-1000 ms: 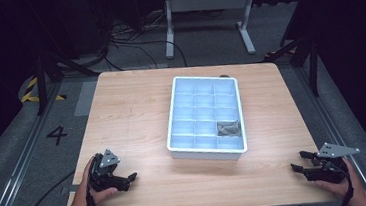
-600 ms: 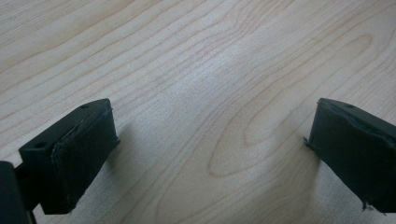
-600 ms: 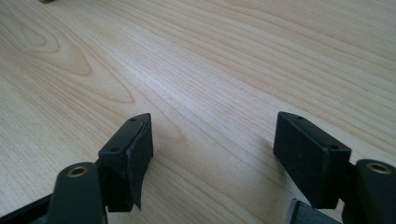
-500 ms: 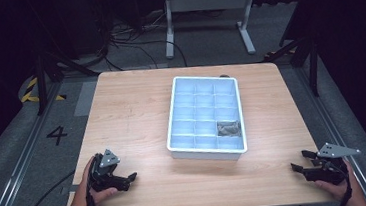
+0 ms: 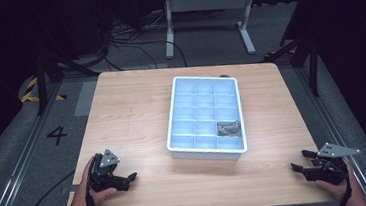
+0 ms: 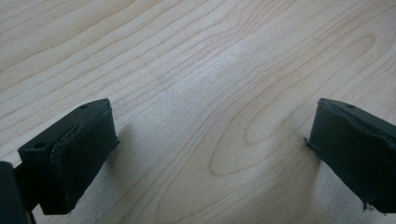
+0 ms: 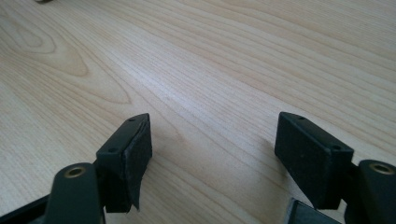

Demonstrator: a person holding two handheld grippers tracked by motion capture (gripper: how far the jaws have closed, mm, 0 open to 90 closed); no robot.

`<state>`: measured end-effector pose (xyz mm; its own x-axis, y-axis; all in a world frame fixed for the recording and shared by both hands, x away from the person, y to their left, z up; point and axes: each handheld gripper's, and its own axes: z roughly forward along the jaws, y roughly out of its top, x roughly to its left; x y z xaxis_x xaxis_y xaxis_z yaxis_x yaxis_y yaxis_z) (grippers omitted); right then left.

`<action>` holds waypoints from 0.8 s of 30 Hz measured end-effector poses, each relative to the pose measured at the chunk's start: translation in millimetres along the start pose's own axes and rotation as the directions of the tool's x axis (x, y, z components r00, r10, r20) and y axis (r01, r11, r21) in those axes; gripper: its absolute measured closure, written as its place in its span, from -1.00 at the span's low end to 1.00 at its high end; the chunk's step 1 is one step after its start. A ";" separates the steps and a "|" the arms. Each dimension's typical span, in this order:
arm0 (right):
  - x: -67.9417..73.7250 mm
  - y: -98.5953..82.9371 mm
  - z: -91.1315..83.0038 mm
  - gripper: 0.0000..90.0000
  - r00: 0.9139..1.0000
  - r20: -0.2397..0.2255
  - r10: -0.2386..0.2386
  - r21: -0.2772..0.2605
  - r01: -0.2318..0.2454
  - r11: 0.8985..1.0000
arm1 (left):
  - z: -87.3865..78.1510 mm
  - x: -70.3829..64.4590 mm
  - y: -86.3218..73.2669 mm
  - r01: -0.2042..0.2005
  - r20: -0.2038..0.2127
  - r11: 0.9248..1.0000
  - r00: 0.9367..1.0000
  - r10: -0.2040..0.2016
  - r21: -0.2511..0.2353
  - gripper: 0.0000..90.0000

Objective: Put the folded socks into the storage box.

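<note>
A white compartment tray [image 5: 208, 152] stands in the middle of the wooden table [image 5: 131, 112]; one near-right cell holds a small grey-dark heap of parts [image 5: 228, 128]. My left gripper [image 5: 130, 179] rests at the table's near left corner, held by a hand, open with nothing between its jaws. In the left gripper view its pads [image 6: 79, 154] hover just over bare wood. My right gripper [image 5: 297, 166] lies at the near right corner, also open and empty. The right gripper view has its fingers [image 7: 128, 154] spread over bare wood.
Dark floor surrounds the table, with cables [image 5: 129, 32] and a white metal stand [image 5: 207, 5] behind it. A rail and a painted "4" [image 5: 56, 135] lie on the floor at left. Bare tabletop lies on both sides of the tray.
</note>
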<state>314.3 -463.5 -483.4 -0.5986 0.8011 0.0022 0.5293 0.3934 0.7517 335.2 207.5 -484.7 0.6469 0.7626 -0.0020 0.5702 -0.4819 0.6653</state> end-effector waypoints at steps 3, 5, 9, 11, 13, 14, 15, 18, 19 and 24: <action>0.0 0.0 0.0 -0.38 1.000 0.000 0.000 0.000 0.000 1.000 | 0.1 -0.7 -0.1 0.012 0.005 1.000 1.000 -0.012 0.004 -0.98; 0.0 0.0 0.0 -0.38 1.000 0.000 0.001 0.000 -0.001 1.000 | 0.1 -0.9 -0.2 0.015 0.006 1.000 1.000 -0.015 0.005 -0.98; 0.0 0.0 0.0 -0.38 1.000 0.000 0.000 0.000 0.000 1.000 | 0.4 0.8 0.5 -0.002 -0.001 1.000 1.000 0.002 0.002 -0.99; 0.0 0.0 0.0 -0.38 1.000 0.000 0.000 0.000 0.000 1.000 | 0.4 0.0 0.3 0.012 0.006 1.000 1.000 -0.012 0.006 -0.99; 0.0 0.0 0.0 -0.38 1.000 0.000 0.000 0.000 0.000 1.000 | 0.5 0.0 0.3 0.012 0.006 1.000 1.000 -0.012 0.006 -0.99; 0.0 0.0 0.0 -0.38 1.000 0.000 0.001 0.000 -0.001 1.000 | 0.5 0.0 0.3 0.012 0.006 1.000 1.000 -0.012 0.006 -0.99; 0.0 0.0 0.0 -0.38 1.000 0.000 0.001 0.000 -0.001 1.000 | 0.5 0.0 0.3 0.013 0.006 1.000 1.000 -0.013 0.006 -0.99; 0.0 0.0 0.0 -0.38 1.000 0.000 0.000 0.000 0.000 1.000 | 0.5 0.0 0.3 0.012 0.005 1.000 1.000 -0.012 0.005 -0.99; 0.0 0.0 0.0 -0.38 1.000 0.000 0.000 0.000 0.000 1.000 | 0.5 -0.1 0.3 0.013 0.005 1.000 1.000 -0.013 0.006 -0.99; 0.0 0.0 0.0 -0.38 1.000 0.000 0.000 0.000 0.000 1.000 | 0.5 -0.1 0.3 0.013 0.005 1.000 1.000 -0.013 0.005 -0.99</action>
<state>314.3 -463.5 -483.4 -0.5986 0.8011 0.0027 0.5295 0.3931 0.7517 335.5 207.1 -484.9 0.6422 0.7664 -0.0146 0.5812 -0.4744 0.6612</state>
